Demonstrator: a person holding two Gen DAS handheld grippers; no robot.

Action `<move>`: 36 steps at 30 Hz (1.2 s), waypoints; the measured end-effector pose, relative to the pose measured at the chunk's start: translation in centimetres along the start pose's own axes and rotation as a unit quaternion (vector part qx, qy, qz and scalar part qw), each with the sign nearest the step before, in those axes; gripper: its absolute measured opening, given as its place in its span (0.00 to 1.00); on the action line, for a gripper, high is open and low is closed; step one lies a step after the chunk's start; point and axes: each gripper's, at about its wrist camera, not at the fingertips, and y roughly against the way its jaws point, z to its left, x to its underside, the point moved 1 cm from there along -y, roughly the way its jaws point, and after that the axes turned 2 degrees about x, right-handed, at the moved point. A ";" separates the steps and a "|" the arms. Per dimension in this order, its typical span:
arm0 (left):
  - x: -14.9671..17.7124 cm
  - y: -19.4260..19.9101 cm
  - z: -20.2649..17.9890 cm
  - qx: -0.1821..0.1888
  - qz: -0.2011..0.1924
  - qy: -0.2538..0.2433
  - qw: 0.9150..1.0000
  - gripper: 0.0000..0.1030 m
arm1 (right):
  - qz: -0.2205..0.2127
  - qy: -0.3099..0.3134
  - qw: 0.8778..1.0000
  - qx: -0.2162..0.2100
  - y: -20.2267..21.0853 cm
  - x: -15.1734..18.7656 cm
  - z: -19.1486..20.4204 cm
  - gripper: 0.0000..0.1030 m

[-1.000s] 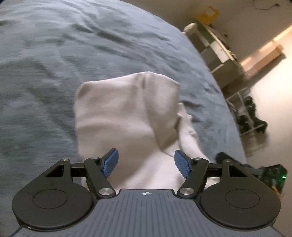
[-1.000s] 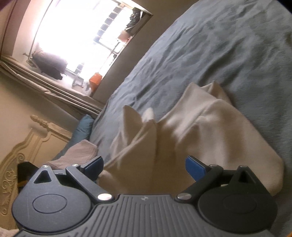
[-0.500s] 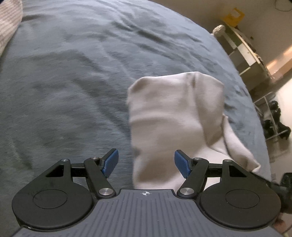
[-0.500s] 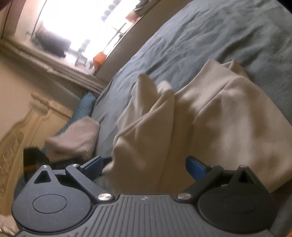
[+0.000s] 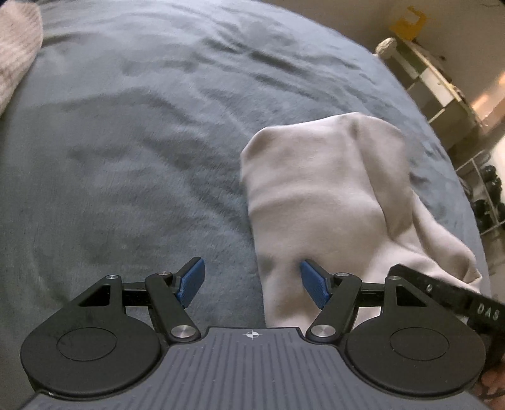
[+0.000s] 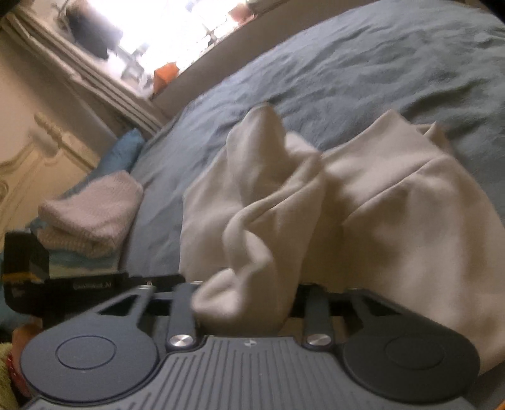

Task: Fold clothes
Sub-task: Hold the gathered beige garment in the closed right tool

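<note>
While your right gripper point(image 6: 246, 302) tilts down with its jaws closing on a bunched fold of the cream garment point(image 6: 378, 220) at lower centre, your left gripper point(image 5: 252, 280) angles steeply down, jaws apart, one blue pad point(image 5: 314, 284) against that garment's near edge. The garment lies crumpled on the grey-blue bedspread point(image 5: 142, 142), with a folded pale knit point(image 6: 91, 217) at mid-left and a bright window point(image 6: 176, 28) at upper left.

A wrinkled grey-blue bedspread point(image 5: 132, 151) covers the bed. At its far end a folded pinkish knit item point(image 6: 91, 214) lies on a blue pillow point(image 6: 126, 148), beside a cream carved headboard point(image 6: 34, 157). A bright window point(image 6: 176, 28) stands behind, with an orange object point(image 6: 165, 74) on its sill. On the other side stand pale shelves point(image 5: 438, 82) and a yellow thing point(image 5: 408, 20).
</note>
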 end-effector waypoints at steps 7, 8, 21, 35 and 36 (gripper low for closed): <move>-0.3 0.0 -1.8 0.065 -0.016 -0.026 0.997 0.66 | -0.068 -0.031 0.997 -0.008 4.0 0.0 -2.2 0.16; -0.3 -0.1 -2.1 0.073 -0.016 -0.032 0.997 0.66 | -0.076 -0.030 0.997 -0.006 4.6 0.0 -2.5 0.16; 2.4 1.6 -4.2 0.118 -0.024 -0.169 0.978 0.66 | -0.095 -0.084 0.992 0.007 5.8 -0.1 -7.2 0.16; 4.8 0.1 -4.8 0.118 0.033 -0.148 0.981 0.67 | -0.076 -0.112 0.991 0.004 4.9 0.4 -7.3 0.18; 4.8 0.1 -4.7 0.117 0.034 -0.145 0.982 0.67 | -0.073 -0.116 0.991 0.004 4.9 0.4 -7.4 0.19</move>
